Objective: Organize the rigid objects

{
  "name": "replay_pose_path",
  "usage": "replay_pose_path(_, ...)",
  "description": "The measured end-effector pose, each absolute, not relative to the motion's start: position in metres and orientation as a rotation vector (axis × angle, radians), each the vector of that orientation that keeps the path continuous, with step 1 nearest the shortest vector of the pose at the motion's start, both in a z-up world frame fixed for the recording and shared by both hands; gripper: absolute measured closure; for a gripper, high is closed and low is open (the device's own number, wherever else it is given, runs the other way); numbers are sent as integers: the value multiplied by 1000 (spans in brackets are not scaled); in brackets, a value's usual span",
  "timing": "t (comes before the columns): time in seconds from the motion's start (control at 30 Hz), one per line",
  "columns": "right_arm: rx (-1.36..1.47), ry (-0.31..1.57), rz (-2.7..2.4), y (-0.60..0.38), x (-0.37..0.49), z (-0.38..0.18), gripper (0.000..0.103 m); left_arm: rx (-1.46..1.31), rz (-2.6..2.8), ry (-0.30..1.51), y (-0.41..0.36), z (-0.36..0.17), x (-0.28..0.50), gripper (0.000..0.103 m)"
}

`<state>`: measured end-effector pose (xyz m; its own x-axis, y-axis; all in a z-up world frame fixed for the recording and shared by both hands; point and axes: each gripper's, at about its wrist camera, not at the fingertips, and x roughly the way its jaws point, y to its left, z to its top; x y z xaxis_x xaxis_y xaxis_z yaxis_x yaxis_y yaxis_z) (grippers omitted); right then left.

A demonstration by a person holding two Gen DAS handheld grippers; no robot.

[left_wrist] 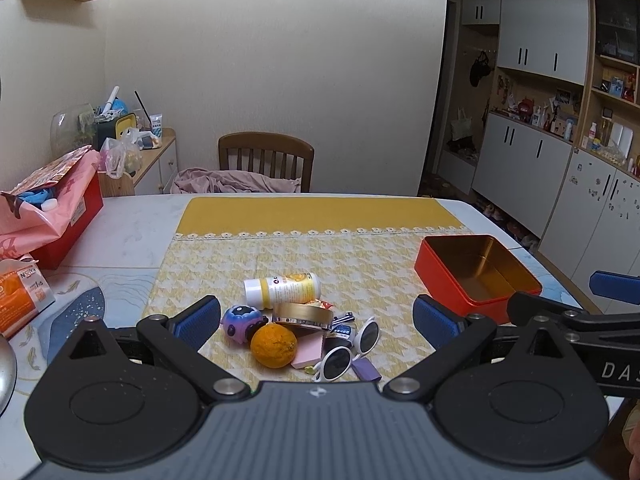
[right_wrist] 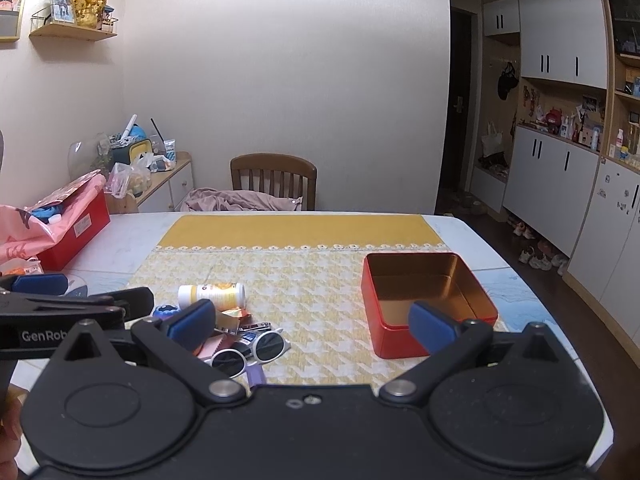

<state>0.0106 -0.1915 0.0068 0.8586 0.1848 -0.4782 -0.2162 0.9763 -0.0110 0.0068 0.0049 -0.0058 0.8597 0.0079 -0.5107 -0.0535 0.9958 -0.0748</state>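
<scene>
Clutter sits in a small heap on the yellow patterned cloth (left_wrist: 320, 256) that covers the middle of the table (left_wrist: 132, 236). We hold the left claw (left_wrist: 316, 318) wide open above the heap, gripping nothing, its blue pads at about 9 and 3 o'clock of the pile. In the left wrist view the heap holds an orange (left_wrist: 274, 345) at its near side, a purple and blue toy (left_wrist: 241, 320) touching the orange at 10 o'clock, a gold tin lid (left_wrist: 303, 315) just behind the orange, and a white bottle (left_wrist: 282, 288) lying on its side at 12 o'clock. White sunglasses (left_wrist: 352, 346) lie at 3 o'clock of the orange, with a pink block (left_wrist: 309, 351) between them and a nail clipper (left_wrist: 345, 317) behind.

The red tin box (left_wrist: 478, 270) stands open and upright on the cloth at 2 o'clock of the heap, well apart from it, its gold inside bare.

We hold the right claw (right_wrist: 312, 322) wide open too, gripping nothing; in its own view the sunglasses (right_wrist: 250, 350) lie near its left pad and the box (right_wrist: 428, 300) sits behind its right pad. A wooden chair (right_wrist: 274, 180) stands at the far edge of the table.
</scene>
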Motion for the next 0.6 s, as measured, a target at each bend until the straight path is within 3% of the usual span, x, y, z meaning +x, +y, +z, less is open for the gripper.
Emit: replay_pose_path(0.6,-121,507,287,-179,21,0,0,-96,56,508,24,-11,15,0)
